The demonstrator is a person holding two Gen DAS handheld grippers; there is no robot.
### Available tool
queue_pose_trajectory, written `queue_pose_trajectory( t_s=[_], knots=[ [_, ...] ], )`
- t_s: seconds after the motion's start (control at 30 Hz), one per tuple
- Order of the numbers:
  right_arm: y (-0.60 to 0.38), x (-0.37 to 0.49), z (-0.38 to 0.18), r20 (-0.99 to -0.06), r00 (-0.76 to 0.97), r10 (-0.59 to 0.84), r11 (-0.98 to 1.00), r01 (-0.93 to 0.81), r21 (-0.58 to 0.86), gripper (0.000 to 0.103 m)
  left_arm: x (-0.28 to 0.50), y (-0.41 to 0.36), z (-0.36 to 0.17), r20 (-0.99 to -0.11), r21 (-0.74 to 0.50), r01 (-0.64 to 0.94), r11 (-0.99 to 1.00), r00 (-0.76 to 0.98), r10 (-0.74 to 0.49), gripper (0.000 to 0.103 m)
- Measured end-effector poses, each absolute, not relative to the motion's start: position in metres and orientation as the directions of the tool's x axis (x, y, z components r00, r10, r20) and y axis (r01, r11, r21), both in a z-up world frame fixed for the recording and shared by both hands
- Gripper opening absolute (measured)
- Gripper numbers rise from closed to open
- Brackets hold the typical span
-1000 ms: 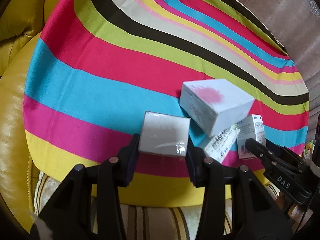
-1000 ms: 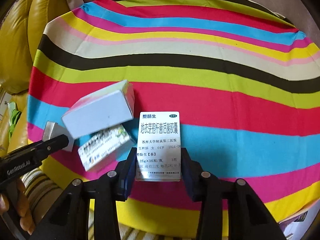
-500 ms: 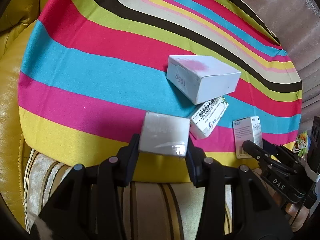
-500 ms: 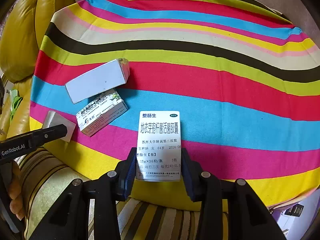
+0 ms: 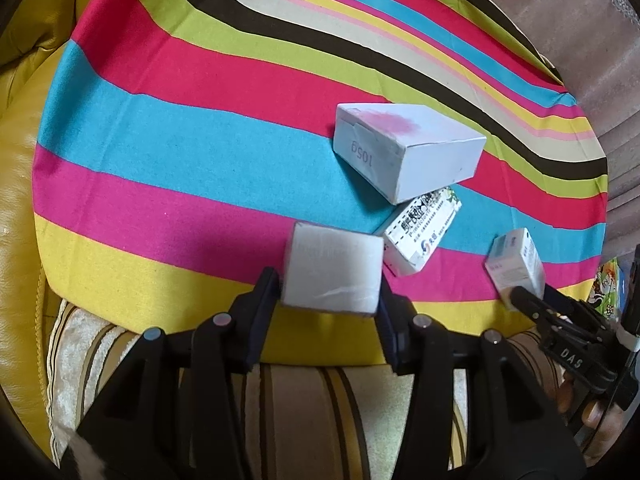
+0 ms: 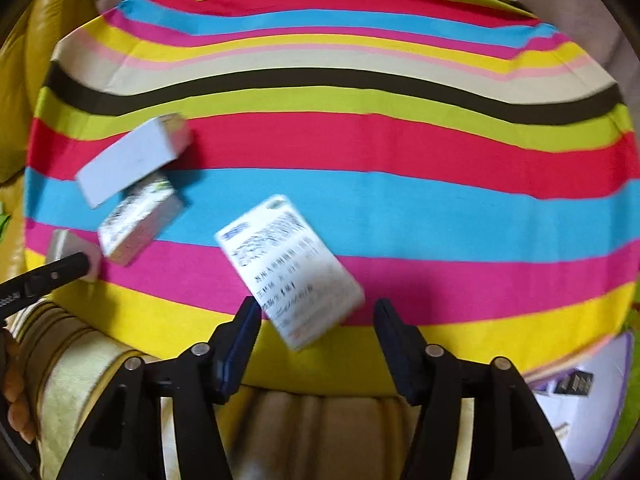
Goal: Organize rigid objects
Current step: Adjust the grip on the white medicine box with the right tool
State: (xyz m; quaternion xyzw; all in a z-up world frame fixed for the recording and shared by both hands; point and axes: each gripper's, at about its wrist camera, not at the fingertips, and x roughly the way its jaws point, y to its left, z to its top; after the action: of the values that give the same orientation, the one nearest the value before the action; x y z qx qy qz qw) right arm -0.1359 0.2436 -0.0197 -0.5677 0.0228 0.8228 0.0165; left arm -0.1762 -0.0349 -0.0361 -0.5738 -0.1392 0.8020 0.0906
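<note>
Left wrist view: the left gripper (image 5: 330,294) has the small white box (image 5: 333,270) between its jaws, which have just been opening a little. The pads look to be at the box's sides, though whether they press on it is hard to tell through the blur. Just beyond its right fingertip lies the green-printed carton (image 5: 422,234), and beyond that, partly resting on it, the grey box with a pink smear (image 5: 408,146), all on the striped cloth (image 5: 180,140). To do this release well, I judge the box should be set flat on the cloth and the jaws spread fully before the hand lifts, so nothing drags.

Right wrist view: the right gripper (image 6: 316,334) stands wide, its jaws having just been opening. The labelled medicine box (image 6: 290,270) sits skewed and blurred between the fingers, touching neither pad, apparently dropping free. Ahead and to the left lie the carton and grey box; the other tool's tip sits at the far left. A cleaner release would come lower, close to the cloth, with the box squared to its neighbours; as it is, it will likely land crooked and need nudging.
</note>
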Motion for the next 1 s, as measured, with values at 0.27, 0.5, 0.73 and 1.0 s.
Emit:
queue_pose_trajectory(
  t_s=[0.27, 0.5, 0.73, 1.0],
  knots=[
    [0.270, -0.131, -0.008, -0.920, -0.393, -0.006, -0.993, -0.107, 0.052, 0.071, -0.173, -0.032, -0.034, -0.892, -0.318, -0.003, -0.948, -0.337, 0.301, 0.049],
    [0.253, -0.136, 0.008, -0.875, -0.478, -0.078, -0.975, -0.146, 0.167, 0.099, -0.177, -0.029, -0.035, -0.890, -0.306, -0.007, -0.952, -0.354, 0.288, 0.047],
    [0.251, -0.151, -0.002, -0.889, -0.459, 0.001, -0.969, -0.220, 0.112, 0.099, -0.179, -0.027, -0.036, -0.888, -0.307, -0.015, -0.952, -0.355, 0.292, 0.047],
    [0.251, -0.157, -0.014, -0.902, -0.430, 0.036, -0.964, -0.252, 0.082, 0.099, -0.178, -0.025, -0.036, -0.889, -0.300, -0.022, -0.954, -0.357, 0.288, 0.047]
  ],
)
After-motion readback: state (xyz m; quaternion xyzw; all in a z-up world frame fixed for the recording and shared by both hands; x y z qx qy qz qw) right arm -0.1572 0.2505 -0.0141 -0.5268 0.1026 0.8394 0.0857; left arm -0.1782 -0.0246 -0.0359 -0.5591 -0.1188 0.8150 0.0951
